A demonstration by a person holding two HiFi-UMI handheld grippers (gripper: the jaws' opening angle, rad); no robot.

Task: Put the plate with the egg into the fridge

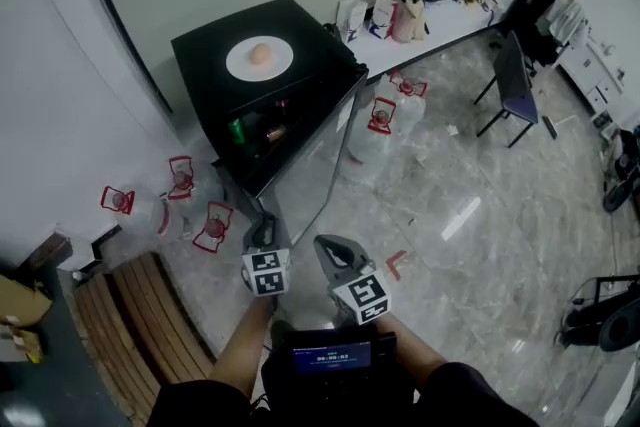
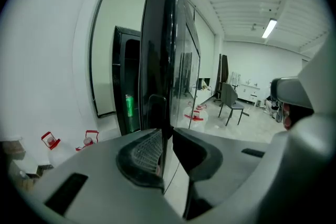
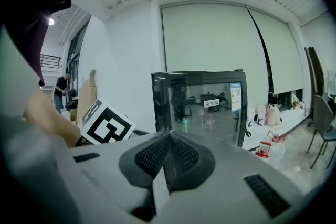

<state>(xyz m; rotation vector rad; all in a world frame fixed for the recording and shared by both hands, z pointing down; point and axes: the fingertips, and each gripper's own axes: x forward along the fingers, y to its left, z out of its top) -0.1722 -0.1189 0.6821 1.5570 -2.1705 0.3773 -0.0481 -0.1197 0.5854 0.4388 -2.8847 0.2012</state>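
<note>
Step in hand, as I read it: swing the fridge door open so the plate can go in.

L gripper sits at 6 o'clock in the head view. Its jaws are nipped narrow on the free edge of the fridge door. In the left gripper view that edge runs straight up btwn the ribbed pads. R gripper is just beside it at 5 o'clock, jaws fully together, nothing in them.

To do it well:
- Pull along the hinge's arc, not straight back, or the thin edge prob slips out of the pads.
- Keep the grip square to the edge.
- Open wide enough that the plate can pass w/o tilting.
- No jerks: the fridge looks small and light, the plate sits loose on top, and the egg could roll.
- R gripper is the free one for the plate. Open its jaws and take the rim level.

Materials:
- Pads are dark rubber w/ a fine grid. Gripper bodies are matte grey plastic.
- Door is glossy dark glass in a black frame, mirror-like and slick.
- Floor is polished and marble-look.
- Fridge at 11 o'clock is a black box w/ a flat top. A green can stands inside.
- Plate is round, white, smooth and shallow. It lies mid-top near 12 o'clock, well apart from both grippers.
- Egg is a pale-brown oval at the plate's centre.
</note>
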